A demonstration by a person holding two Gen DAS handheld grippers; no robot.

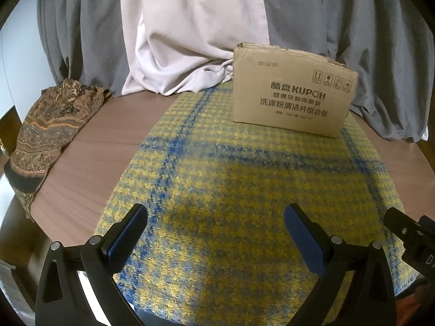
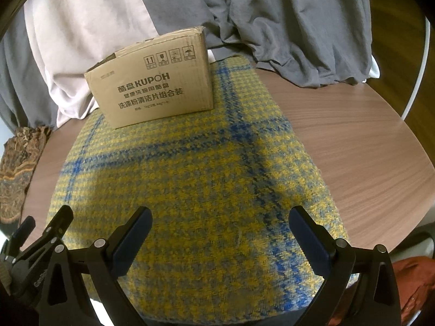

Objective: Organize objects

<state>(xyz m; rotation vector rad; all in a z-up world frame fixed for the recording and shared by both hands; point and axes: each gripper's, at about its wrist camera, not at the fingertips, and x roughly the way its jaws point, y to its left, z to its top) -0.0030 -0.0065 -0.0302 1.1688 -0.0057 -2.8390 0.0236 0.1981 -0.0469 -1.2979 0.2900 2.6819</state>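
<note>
A yellow and blue checked cloth lies spread flat on a round wooden table. A cardboard box with printed text stands on the cloth's far end. My left gripper hovers open over the cloth's near edge, nothing between its fingers. My right gripper is open too, just to the right of it over the same edge. The right gripper's side shows at the left wrist view's right border.
Grey curtains and a pale pink cloth hang down onto the table behind the box. A brown patterned fabric drapes over the table's left edge. Something orange sits low at the right.
</note>
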